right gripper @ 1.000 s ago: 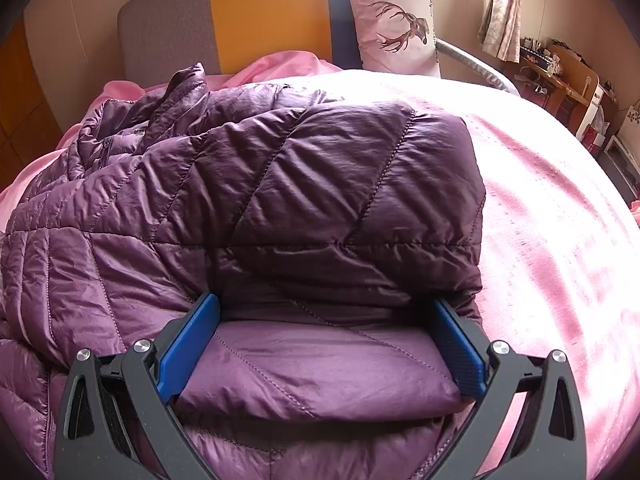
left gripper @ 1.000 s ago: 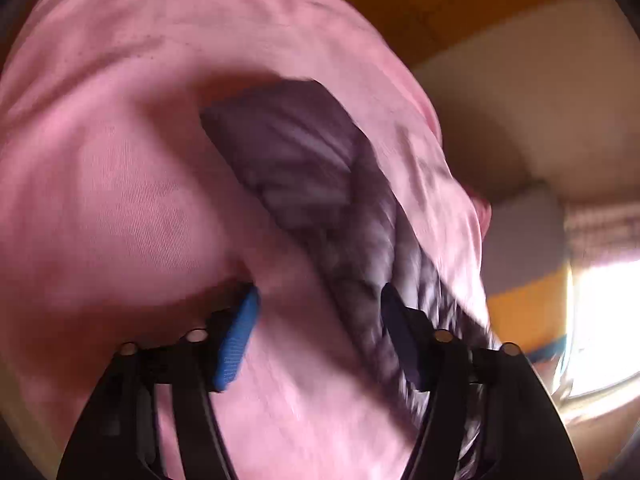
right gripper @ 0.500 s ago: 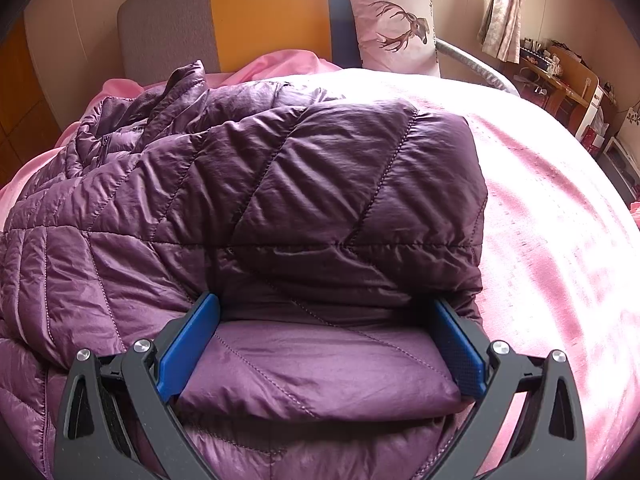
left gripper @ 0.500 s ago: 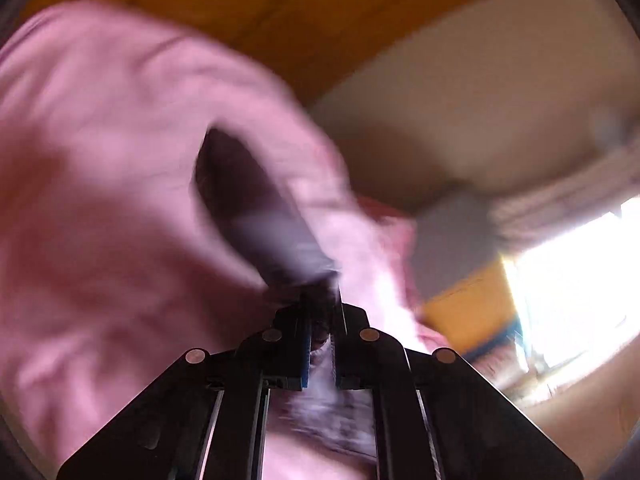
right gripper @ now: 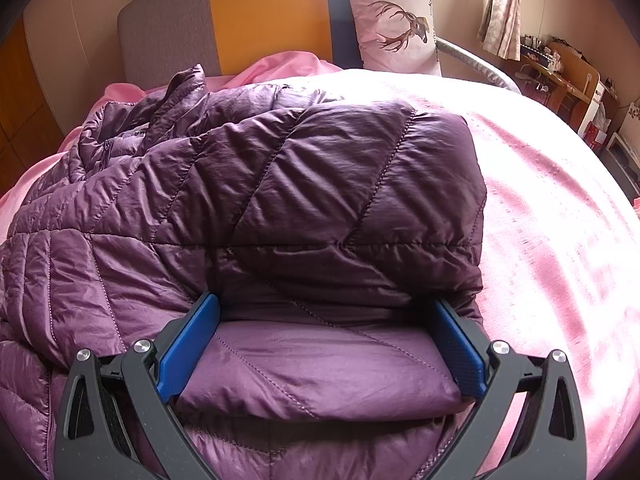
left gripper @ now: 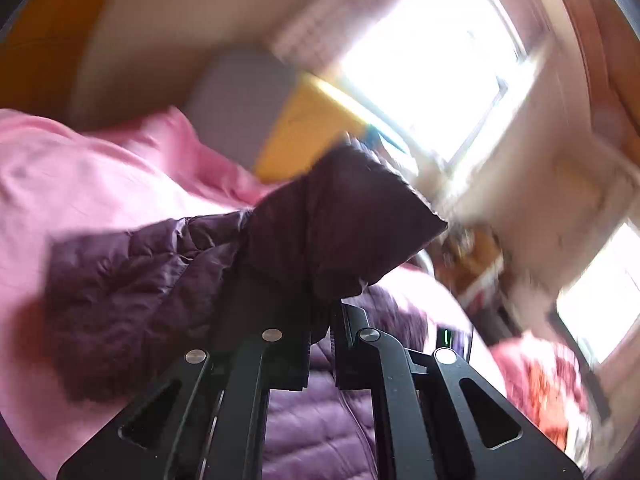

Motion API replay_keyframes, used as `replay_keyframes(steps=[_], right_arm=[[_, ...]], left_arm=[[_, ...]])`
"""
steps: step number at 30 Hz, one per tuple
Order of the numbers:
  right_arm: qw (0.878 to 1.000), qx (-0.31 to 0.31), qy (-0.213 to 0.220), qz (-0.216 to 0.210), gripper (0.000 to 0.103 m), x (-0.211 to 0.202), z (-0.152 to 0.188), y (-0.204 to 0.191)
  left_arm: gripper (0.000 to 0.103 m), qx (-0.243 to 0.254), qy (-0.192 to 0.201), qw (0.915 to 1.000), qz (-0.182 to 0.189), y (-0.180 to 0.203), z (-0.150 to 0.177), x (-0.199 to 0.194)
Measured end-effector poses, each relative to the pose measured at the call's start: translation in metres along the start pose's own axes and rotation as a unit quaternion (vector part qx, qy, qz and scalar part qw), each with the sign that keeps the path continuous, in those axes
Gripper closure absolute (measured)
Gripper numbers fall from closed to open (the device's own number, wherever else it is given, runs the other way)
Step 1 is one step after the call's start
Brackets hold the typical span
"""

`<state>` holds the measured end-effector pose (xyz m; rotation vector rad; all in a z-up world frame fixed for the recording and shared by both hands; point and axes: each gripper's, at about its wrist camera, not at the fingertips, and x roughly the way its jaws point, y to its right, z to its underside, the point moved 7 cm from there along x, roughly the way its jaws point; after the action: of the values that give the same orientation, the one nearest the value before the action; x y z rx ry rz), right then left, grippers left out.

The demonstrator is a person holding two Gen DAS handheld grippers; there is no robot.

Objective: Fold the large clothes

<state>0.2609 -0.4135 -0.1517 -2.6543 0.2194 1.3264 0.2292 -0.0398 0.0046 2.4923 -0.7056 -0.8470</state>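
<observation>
A purple quilted puffer jacket (right gripper: 280,184) lies on a pink bed cover (right gripper: 560,220). One part is folded over its body. My right gripper (right gripper: 324,344) is open, its blue pads (right gripper: 188,344) on either side of a folded edge low in the right wrist view. My left gripper (left gripper: 322,340) is shut on a dark purple sleeve (left gripper: 328,224) of the jacket and holds it lifted above the bed. The rest of the sleeve (left gripper: 132,288) hangs down to the left over the pink cover (left gripper: 80,176).
A grey, orange and blue headboard (right gripper: 260,24) stands at the back with a deer-print pillow (right gripper: 396,28) against it. A desk with clutter (right gripper: 556,72) and curtained windows (left gripper: 432,64) are to the right.
My left gripper closed on the sleeve and swung it up and to the right, off the pink cover. The right gripper and the folded jacket have not moved.
</observation>
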Motion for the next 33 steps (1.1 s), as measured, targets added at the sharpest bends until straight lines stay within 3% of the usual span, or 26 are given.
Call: replay_keyframes(steps=[4, 8, 12, 15, 17, 19, 22, 23, 24, 25, 27, 29, 33], right_arm=[[1.0, 0.006, -0.003, -0.009, 0.002, -0.001, -0.001, 0.002], [0.999, 0.02, -0.003, -0.037, 0.003, -0.012, -0.006, 0.005], [0.99, 0.055, 0.008, -0.13, 0.011, -0.042, -0.009, 0.0], [0.971, 0.056, -0.001, -0.234, 0.014, -0.066, -0.006, -0.028], [0.959, 0.036, -0.016, -0.28, 0.014, -0.076, 0.001, -0.056], [0.952, 0.02, -0.037, -0.304, 0.014, -0.077, 0.009, -0.083], [0.951, -0.009, -0.068, -0.3, 0.02, -0.067, 0.026, -0.119], [0.953, -0.02, -0.078, -0.293, 0.03, -0.063, 0.032, -0.13], [0.954, -0.028, -0.081, -0.288, 0.05, -0.06, 0.034, -0.136], [0.954, -0.042, -0.082, -0.286, 0.062, -0.061, 0.037, -0.144], [0.957, -0.063, -0.073, -0.272, 0.082, -0.069, 0.036, -0.154], [0.96, -0.085, -0.053, -0.262, 0.09, -0.084, 0.027, -0.161], [0.958, -0.097, -0.01, -0.271, 0.093, -0.119, -0.001, -0.171]], left_arm=[[0.096, 0.05, -0.093, 0.9944, -0.006, 0.029, 0.059, 0.069], [0.096, 0.057, -0.152, 0.9862, -0.033, 0.016, 0.097, 0.103], [0.093, 0.053, -0.167, 0.9832, -0.052, -0.006, 0.106, 0.111], [0.091, 0.054, -0.166, 0.983, -0.056, -0.021, 0.099, 0.111], [0.089, 0.059, -0.166, 0.9828, -0.058, -0.017, 0.1, 0.109], [0.086, 0.062, -0.164, 0.9826, -0.06, -0.015, 0.1, 0.105], [0.082, 0.061, -0.161, 0.9833, -0.058, -0.014, 0.1, 0.097], [0.079, 0.06, -0.159, 0.9838, -0.057, -0.015, 0.1, 0.094], [0.073, 0.057, -0.157, 0.9843, -0.056, -0.016, 0.1, 0.09], [0.068, 0.054, -0.156, 0.9848, -0.054, -0.018, 0.1, 0.085], [0.033, 0.042, -0.146, 0.9875, -0.041, -0.021, 0.099, 0.072], [0.03, 0.023, -0.123, 0.9913, -0.039, -0.028, 0.096, 0.051], [0.03, -0.022, -0.1, 0.9941, -0.037, -0.052, 0.093, 0.013]])
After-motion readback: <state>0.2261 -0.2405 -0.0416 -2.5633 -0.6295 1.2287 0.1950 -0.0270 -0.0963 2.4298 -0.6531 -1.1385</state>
